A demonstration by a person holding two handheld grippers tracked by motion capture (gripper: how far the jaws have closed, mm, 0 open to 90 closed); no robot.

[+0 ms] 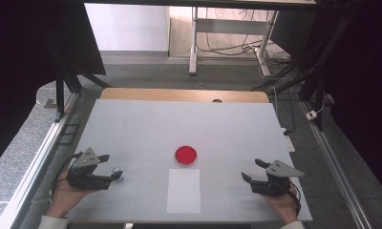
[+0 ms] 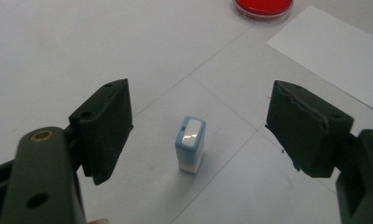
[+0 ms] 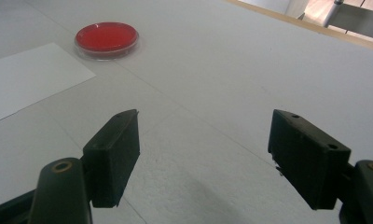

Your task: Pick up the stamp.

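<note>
Left gripper view: the left gripper (image 2: 198, 130) has its jaws spread wide, and the small blue stamp (image 2: 190, 144) stands upright on the desk (image 2: 82, 46) between them, touching neither. The right gripper (image 3: 203, 158) also has spread jaws, nothing between them; the red dish (image 3: 107, 39) lies well beyond its left jaw.

Grey carpet floor (image 1: 146, 76); white-legged desk (image 1: 227, 28) behind, cables (image 1: 232, 47) beneath; black curtains (image 1: 361, 71) at sides
</note>
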